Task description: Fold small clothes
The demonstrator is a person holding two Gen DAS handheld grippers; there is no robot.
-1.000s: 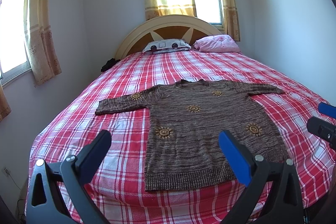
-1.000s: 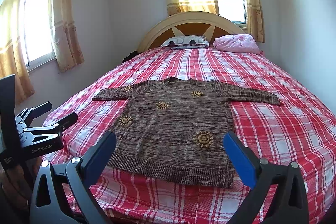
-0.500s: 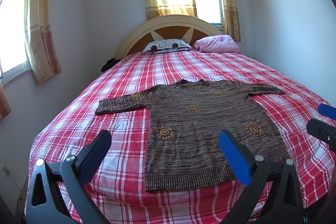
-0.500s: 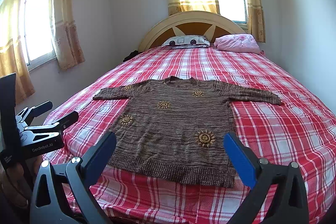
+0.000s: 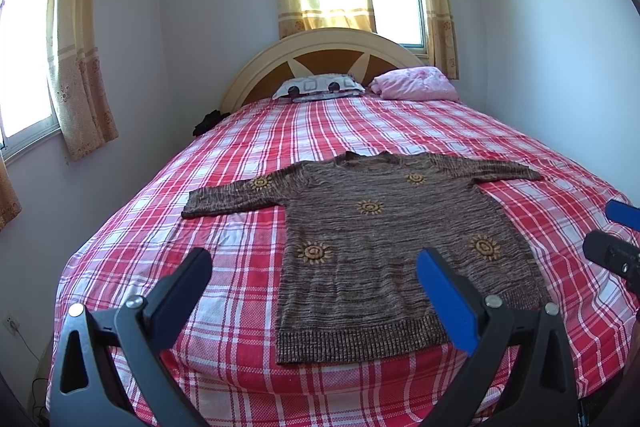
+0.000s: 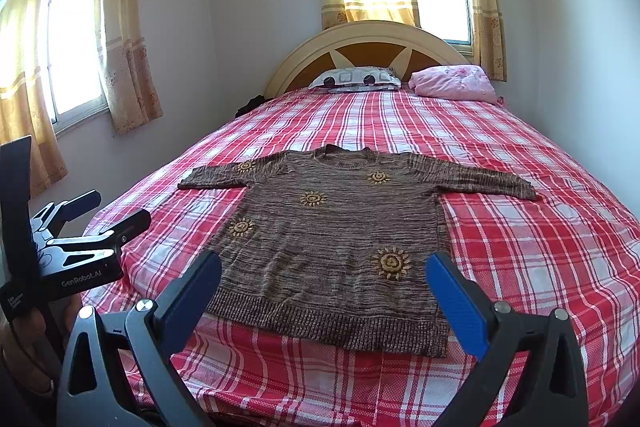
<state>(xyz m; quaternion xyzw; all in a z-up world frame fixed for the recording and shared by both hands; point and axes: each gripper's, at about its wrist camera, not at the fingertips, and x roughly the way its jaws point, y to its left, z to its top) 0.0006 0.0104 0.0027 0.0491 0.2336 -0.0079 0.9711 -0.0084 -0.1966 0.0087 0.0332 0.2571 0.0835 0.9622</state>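
A brown knitted sweater with yellow sun motifs lies flat on the red plaid bed, sleeves spread out, hem toward me; it also shows in the right wrist view. My left gripper is open and empty, held above the foot of the bed near the hem's left part. My right gripper is open and empty above the hem. The left gripper also shows at the left edge of the right wrist view, and the right gripper at the right edge of the left wrist view.
The bed with a red plaid sheet fills the room between walls on both sides. A patterned pillow and a pink pillow lie by the headboard. A dark item sits at the far left bed edge.
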